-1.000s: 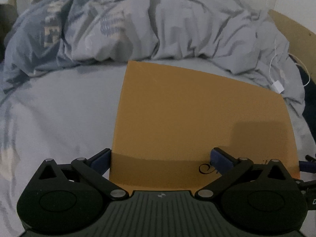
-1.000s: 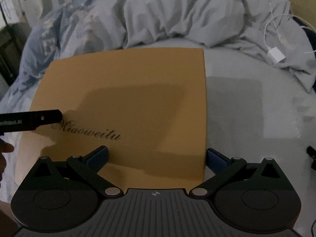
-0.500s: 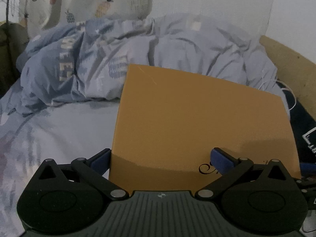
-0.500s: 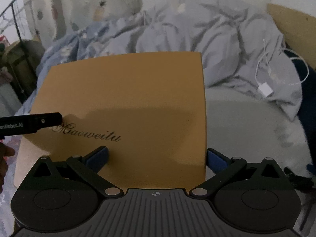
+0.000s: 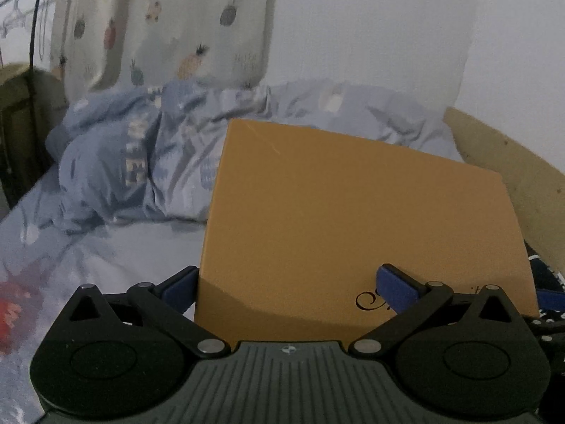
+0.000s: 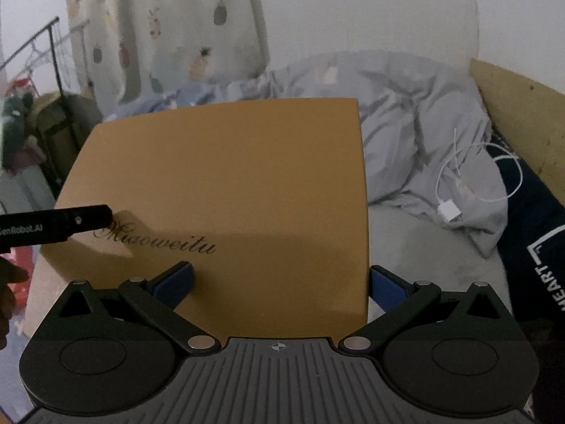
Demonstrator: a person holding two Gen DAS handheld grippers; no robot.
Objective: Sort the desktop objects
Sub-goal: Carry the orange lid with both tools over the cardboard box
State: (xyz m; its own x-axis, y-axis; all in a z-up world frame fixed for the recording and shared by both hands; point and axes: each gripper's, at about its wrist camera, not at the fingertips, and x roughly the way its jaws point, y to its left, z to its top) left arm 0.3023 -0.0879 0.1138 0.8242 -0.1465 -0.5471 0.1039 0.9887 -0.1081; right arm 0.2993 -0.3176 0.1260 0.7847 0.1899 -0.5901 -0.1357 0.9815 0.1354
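Grippers are both working the same thing: you are carrying a flat orange box [image 5: 356, 219] between the two tools, tilted up above the bed [image 5: 116, 247]. Your left gripper [image 5: 289, 284] is straddling the box's near left corner, one blue pad outside the left edge and the other lying over the lid near the script lettering; your right gripper [image 6: 280, 279] is mirroring that at the near right corner. Both sets of jaws are standing wide, and I cannot tell whether either is truly pinching the box or only propping it.

You are holding by the near edge alone, so I judge the far edge likely to sag or swing; you are better off keeping both tools level and moving together, and not letting the box slide off the pads.

Contents are hidden: the lid is on, with "Miaoweitu" printed across it. Beyond the box, a rumpled duvet [image 6: 406, 106] is piled against the wall, and a white charging cable [image 6: 459, 190] is lying on it near the bed's right edge.
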